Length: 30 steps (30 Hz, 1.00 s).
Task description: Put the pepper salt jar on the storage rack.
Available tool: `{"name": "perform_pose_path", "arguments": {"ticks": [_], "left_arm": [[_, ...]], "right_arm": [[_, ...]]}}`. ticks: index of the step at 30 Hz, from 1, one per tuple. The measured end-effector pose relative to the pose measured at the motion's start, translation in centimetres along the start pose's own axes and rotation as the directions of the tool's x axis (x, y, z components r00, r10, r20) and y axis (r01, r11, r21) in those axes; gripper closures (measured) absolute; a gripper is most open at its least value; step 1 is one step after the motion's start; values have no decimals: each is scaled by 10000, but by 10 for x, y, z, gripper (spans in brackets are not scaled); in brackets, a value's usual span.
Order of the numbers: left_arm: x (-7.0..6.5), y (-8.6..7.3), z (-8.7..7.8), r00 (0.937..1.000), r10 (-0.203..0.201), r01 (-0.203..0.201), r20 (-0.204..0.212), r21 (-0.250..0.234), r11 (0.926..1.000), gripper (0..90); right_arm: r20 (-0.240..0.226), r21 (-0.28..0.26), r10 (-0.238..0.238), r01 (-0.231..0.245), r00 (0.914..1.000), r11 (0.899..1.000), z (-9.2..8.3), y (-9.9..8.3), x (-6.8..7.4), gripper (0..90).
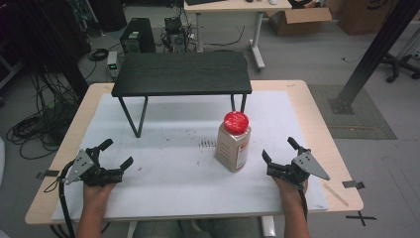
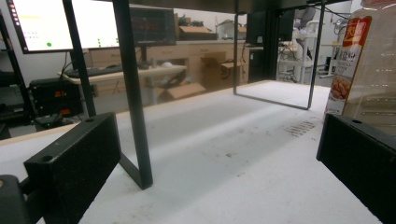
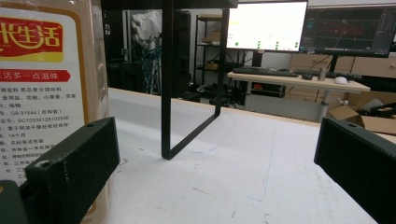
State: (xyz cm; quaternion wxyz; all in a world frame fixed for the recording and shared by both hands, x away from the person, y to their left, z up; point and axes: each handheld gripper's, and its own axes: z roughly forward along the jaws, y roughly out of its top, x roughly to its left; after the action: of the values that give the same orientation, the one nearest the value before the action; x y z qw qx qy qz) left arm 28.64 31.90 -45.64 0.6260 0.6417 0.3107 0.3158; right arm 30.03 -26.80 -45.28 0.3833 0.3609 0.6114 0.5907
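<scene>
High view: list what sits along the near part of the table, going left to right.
left gripper → seasoning jar with the red lid → right gripper

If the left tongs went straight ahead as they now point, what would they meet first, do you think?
Probably the black stand's near leg: in the left gripper view it rises just ahead, between the open left tongs. The jar stands off to one side. Depth is hard to judge.

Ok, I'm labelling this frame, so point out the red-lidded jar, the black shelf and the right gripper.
red-lidded jar (image 1: 236, 122): high view, on its red lid.
black shelf (image 1: 182, 73): high view, middle of its dark top.
right gripper (image 1: 280, 150): high view, midway between its open fingertips.
</scene>
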Motion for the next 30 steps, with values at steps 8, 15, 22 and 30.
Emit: {"name": "perform_pose_path", "arguments": {"ticks": [8,15,22,30], "left_arm": [[0,0,0,10000,-2,2,-1,6,10000,3],[0,0,0,10000,9,-9,-5,-25,10000,2],[0,0,0,10000,-7,7,3,-19,10000,2],[0,0,0,10000,1,-1,-1,-28,10000,2]], "right_arm": [[-53,-20,193,-194,9998,9998,0,0,-2,0],[-467,209,415,-406,9980,9990,1,2,-3,0],[-807,-4,759,-761,9938,9971,1,15,1,0],[-1333,-118,1078,-1103,9852,9938,4,35,8,0]]}}
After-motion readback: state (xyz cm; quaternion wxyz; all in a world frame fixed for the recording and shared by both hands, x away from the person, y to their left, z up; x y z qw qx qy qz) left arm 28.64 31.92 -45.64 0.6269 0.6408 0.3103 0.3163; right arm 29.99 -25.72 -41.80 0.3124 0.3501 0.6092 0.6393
